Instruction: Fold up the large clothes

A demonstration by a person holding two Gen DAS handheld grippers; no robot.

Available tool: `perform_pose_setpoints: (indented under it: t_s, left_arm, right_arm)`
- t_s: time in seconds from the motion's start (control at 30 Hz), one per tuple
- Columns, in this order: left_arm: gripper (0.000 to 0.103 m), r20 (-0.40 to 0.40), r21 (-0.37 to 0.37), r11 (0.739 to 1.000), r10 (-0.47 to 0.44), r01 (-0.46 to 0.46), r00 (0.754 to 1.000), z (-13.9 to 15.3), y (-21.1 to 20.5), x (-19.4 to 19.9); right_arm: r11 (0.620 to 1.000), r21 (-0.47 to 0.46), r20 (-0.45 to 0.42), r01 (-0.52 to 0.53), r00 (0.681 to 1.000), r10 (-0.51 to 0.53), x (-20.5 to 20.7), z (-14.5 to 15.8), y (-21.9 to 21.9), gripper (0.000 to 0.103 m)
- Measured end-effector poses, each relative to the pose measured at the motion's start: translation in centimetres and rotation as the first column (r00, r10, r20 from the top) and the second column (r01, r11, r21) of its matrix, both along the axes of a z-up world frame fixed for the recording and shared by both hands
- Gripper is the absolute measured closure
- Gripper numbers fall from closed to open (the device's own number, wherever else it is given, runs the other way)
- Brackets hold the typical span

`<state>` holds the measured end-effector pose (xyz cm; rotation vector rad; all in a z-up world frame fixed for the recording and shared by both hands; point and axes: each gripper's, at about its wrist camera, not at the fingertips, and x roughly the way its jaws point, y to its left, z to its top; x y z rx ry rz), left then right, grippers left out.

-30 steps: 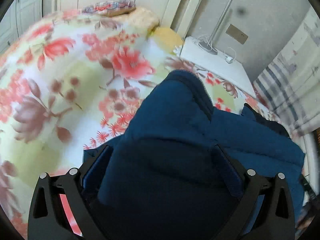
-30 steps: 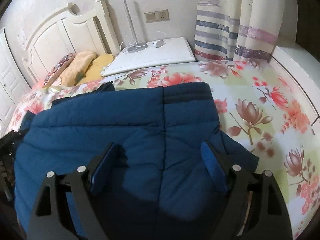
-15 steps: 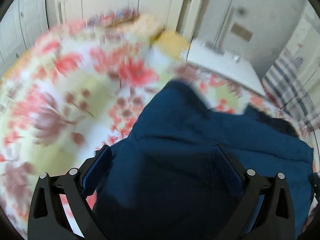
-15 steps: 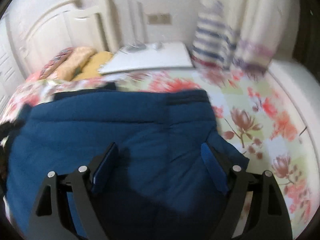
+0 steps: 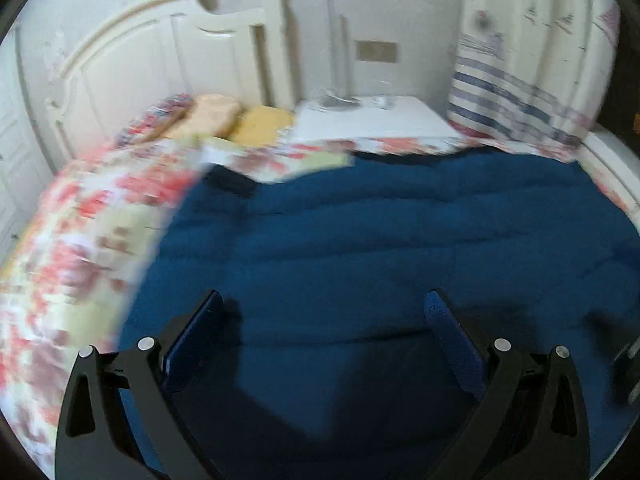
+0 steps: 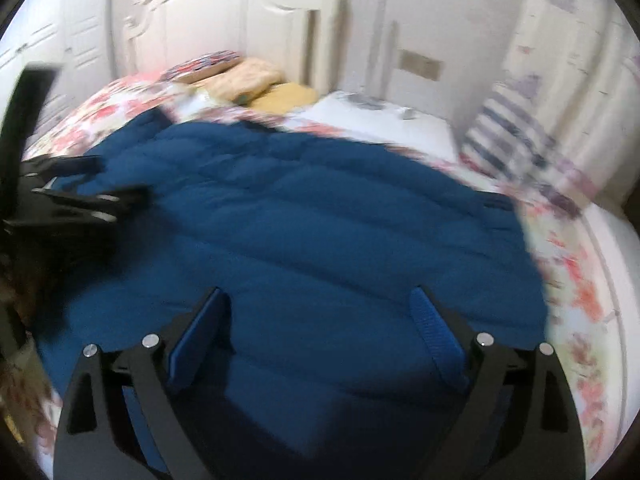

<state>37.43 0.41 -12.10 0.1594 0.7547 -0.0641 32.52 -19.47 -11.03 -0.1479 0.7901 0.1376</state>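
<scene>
Across the lower two thirds of both frames lies the blue padded coat (image 5: 400, 240), spread on the floral bed (image 5: 80, 240). Both the left tool (image 5: 324, 312) and the right tool (image 6: 320, 308) gape wide, gripping nothing, poised over the fabric. Judging by this, a fold is between grasps; next each tool likely needs an edge to pinch. Only the right view shows the left tool at frame left; only the left view shows the coat's left edge.
</scene>
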Motion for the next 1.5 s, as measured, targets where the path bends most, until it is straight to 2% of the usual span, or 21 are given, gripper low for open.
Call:
perform_pose_setpoints:
  t_s: [0.03, 0.1, 0.13, 0.17, 0.2, 0.27, 0.5, 0.6, 0.67, 0.73, 0.8, 0.87, 0.9, 0.97, 1.0, 1.03, 1.1, 1.2, 1.33, 1.43, 1.5]
  left_arm:
    - [0.004, 0.010, 0.009, 0.999, 0.038, -0.038, 0.999, 0.1, 1.4, 0.1]
    - [0.004, -0.020, -0.050, 0.991, 0.121, -0.122, 0.992, -0.3, 5.6, 0.8]
    - [0.004, -0.048, -0.106, 0.984, 0.139, -0.144, 0.989, -0.7, 7.4, 1.1]
    - [0.004, -0.097, -0.213, 0.965, 0.136, -0.154, 0.986, -1.5, 9.5, 1.4]
    - [0.004, -0.127, -0.283, 0.948, 0.117, -0.149, 0.985, -2.1, 10.5, 1.6]
    - [0.004, -0.138, -0.339, 0.931, 0.096, -0.138, 0.986, -2.8, 11.1, 1.7]
    - [0.004, -0.119, -0.315, 0.938, 0.108, -0.141, 0.987, -2.7, 10.7, 1.3]
    - [0.005, -0.073, -0.225, 0.956, 0.176, -0.188, 0.982, -0.7, 9.0, -0.6]
    - [0.005, -0.012, -0.214, 0.965, 0.150, -0.149, 0.989, 1.0, 7.2, -2.7]
    - [0.005, 0.048, -0.180, 0.981, 0.082, -0.072, 0.995, 2.3, 4.4, -5.2]
    - [0.005, 0.093, -0.104, 0.995, 0.005, 0.005, 0.996, 2.7, 0.7, -7.3]
    - [0.005, 0.087, -0.002, 0.999, -0.054, 0.054, 0.995, 1.7, -2.9, -8.3]
    - [0.005, 0.076, 0.032, 0.998, -0.057, 0.055, 0.995, 0.9, -4.0, -8.3]
    - [0.004, 0.052, 0.052, 0.998, -0.041, 0.038, 0.998, -0.6, -4.6, -7.9]
    - [0.004, 0.049, 0.018, 0.999, -0.033, 0.032, 0.998, -1.3, -4.2, -7.8]
    - [0.004, 0.052, -0.012, 0.999, -0.037, 0.037, 0.998, -1.7, -3.6, -7.9]
    - [0.004, 0.044, -0.007, 0.999, -0.041, 0.041, 0.998, -1.7, -3.0, -8.3]
    - [0.004, 0.032, 0.002, 1.000, -0.007, 0.007, 0.999, -1.3, -1.3, -9.1]
    - [0.004, 0.014, -0.016, 0.997, 0.079, -0.079, 0.997, -1.3, 2.4, -9.9]
    - [0.004, -0.011, -0.067, 0.994, 0.089, -0.090, 0.996, -2.0, 4.6, -9.9]
    - [0.004, -0.006, -0.060, 0.995, 0.085, -0.086, 0.996, -2.3, 4.7, -10.1]
  right_arm:
    - [0.998, 0.003, 0.016, 0.069, 0.998, -0.069, 0.0, 0.4, -2.1, 0.011]
    - [0.985, 0.033, 0.008, 0.171, 0.985, -0.171, 0.2, 0.2, -6.1, 0.011]
    - [0.969, 0.087, -0.025, 0.232, 0.973, -0.231, 0.4, -0.5, -9.1, 0.011]
    - [0.958, 0.149, -0.044, 0.245, 0.970, -0.241, 0.5, -1.3, -10.8, 0.009]
    - [0.944, 0.221, -0.061, 0.245, 0.969, -0.238, 0.5, -2.1, -12.3, 0.007]
    - [0.887, 0.386, -0.116, 0.253, 0.967, -0.225, 0.5, -4.0, -14.7, 0.004]
    - [0.894, 0.359, -0.109, 0.269, 0.963, -0.246, 0.2, -3.7, -14.4, 0.003]
    - [0.923, 0.266, -0.017, 0.279, 0.958, -0.285, -2.0, -1.1, -12.2, 0.009]
    - [0.943, 0.240, 0.065, 0.232, 0.965, -0.255, -4.4, 0.8, -9.7, 0.009]
    - [0.963, 0.192, 0.103, 0.190, 0.972, -0.212, -5.8, 1.8, -7.0, 0.009]
    - [0.986, 0.153, 0.120, 0.059, 0.990, -0.077, -7.1, 2.3, -3.2, 0.010]
    - [0.998, 0.065, 0.168, 0.012, 0.986, -0.023, -8.3, 2.6, -0.2, 0.010]
    - [1.000, 0.012, 0.160, 0.000, 0.987, -0.002, -8.3, 2.3, 1.2, 0.010]
    - [0.998, -0.050, 0.080, -0.033, 0.996, 0.037, -7.7, 0.3, 3.2, 0.010]
    - [0.998, -0.052, 0.054, -0.040, 0.998, 0.042, -7.3, -0.9, 3.3, 0.009]
    - [0.999, -0.026, 0.067, -0.027, 0.997, 0.029, -7.2, -1.8, 2.7, 0.002]
    - [0.999, 0.028, 0.063, -0.032, 0.998, 0.031, -7.1, -2.0, 1.5, 0.003]
    - [0.998, 0.034, 0.067, 0.050, 0.996, -0.052, -7.3, -0.8, -1.4, 0.003]
    - [0.965, 0.135, 0.018, 0.225, 0.973, -0.230, -7.9, -1.4, -8.5, 0.003]
    - [0.940, 0.260, -0.013, 0.219, 0.975, -0.223, -8.3, -2.9, -11.0, 0.002]
    - [0.943, 0.244, -0.014, 0.226, 0.973, -0.229, -8.3, -3.1, -10.7, 0.002]
